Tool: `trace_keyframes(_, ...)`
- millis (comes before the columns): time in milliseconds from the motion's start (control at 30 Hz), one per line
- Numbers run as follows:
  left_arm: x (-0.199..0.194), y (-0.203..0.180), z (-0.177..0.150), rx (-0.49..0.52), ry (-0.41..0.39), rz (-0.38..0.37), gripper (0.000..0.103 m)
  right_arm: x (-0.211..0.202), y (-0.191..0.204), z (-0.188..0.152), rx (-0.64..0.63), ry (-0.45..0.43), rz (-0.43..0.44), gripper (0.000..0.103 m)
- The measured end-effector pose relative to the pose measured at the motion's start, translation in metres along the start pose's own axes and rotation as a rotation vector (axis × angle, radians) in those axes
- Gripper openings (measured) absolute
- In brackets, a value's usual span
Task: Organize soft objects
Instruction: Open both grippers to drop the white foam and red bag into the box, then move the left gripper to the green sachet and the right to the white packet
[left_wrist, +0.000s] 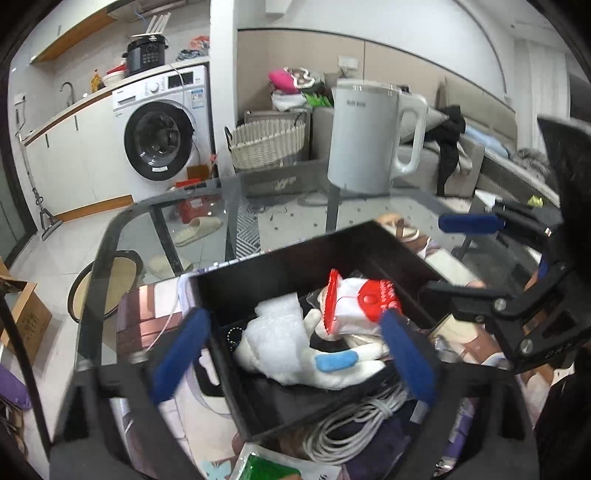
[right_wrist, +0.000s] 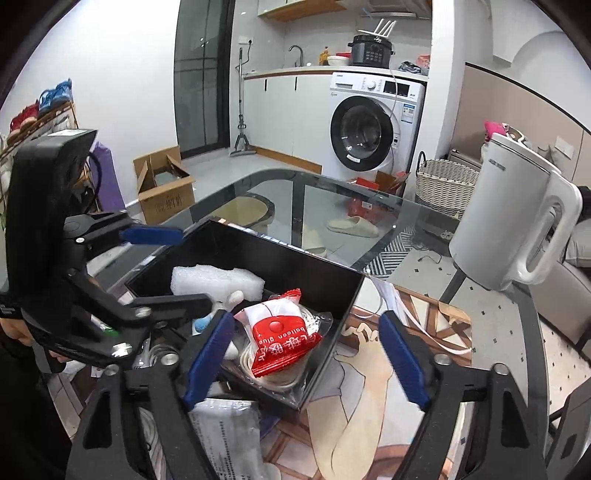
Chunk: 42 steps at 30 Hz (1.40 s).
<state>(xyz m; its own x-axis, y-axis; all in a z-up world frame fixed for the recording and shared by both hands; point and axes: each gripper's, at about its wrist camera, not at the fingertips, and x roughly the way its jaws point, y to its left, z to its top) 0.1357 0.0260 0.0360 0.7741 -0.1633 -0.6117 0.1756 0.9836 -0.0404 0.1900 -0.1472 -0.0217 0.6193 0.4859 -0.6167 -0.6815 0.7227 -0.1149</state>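
Sitting in the glossy black box (left_wrist: 280, 273): fluffy white plush toy (left_wrist: 295, 354), bumpy foam block (right_wrist: 216, 280), crinkly red-white packet (right_wrist: 284, 338). Left gripper (left_wrist: 291, 354) and right gripper (right_wrist: 306, 354) both spread wide, gripping nothing.

One black open-topped box (left_wrist: 280, 266) on the glass table (left_wrist: 207, 206). Inside it: one white foam block (right_wrist: 218, 278), one red-and-white "balloon glue" packet (right_wrist: 282, 334), one white plush toy with a blue patch (left_wrist: 332, 360). One coil of white cable (left_wrist: 354, 428) just outside the box. One white electric kettle (left_wrist: 369, 136). One woven wicker basket (left_wrist: 266, 142). One white front-loading washing machine (right_wrist: 373, 122). One brown cardboard carton (right_wrist: 166, 184). Two beige slippers (left_wrist: 197, 229) under the table. Two blue-padded black grippers, left (left_wrist: 291, 358) and right (right_wrist: 306, 358).
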Motion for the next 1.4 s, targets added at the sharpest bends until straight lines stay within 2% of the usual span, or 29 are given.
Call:
trace_keyframes(100, -0.014, 0.003, -0.001, -0.023, -0.029, 0.002, 0.103, -0.007, -0.003, -0.004, 0.028, -0.001, 0.022, 0.100)
trace_keyframes(167, -0.020, 0.005, -0.004, -0.039, -0.035, 0.008, 0.103, -0.010, -0.003, -0.007, 0.038, 0.001, 0.029, 0.102)
trace_keyframes(667, -0.047, 0.008, -0.043, -0.041, -0.006, 0.114, 0.103, -0.025, 0.015, -0.046, 0.025, 0.082, 0.073, 0.102)
trace_keyframes(767, -0.044, 0.002, -0.057, -0.006, 0.009, 0.179, 0.103, -0.025, 0.016, -0.053, 0.027, 0.093, 0.073, 0.102)
trace_keyframes(867, -0.036, -0.004, -0.069, 0.020, 0.061, 0.172, 0.103, -0.024, 0.017, -0.063, 0.044, 0.119, 0.073, 0.102)
trace_keyframes(1133, -0.033, -0.011, -0.090, 0.048, 0.110, 0.148, 0.103, -0.020, 0.028, -0.083, 0.039, 0.149, 0.083, 0.102)
trace_keyframes(1400, -0.032, 0.006, -0.099, 0.004, 0.131, 0.108, 0.103, -0.009, 0.034, -0.084, 0.032, 0.173, 0.110, 0.102)
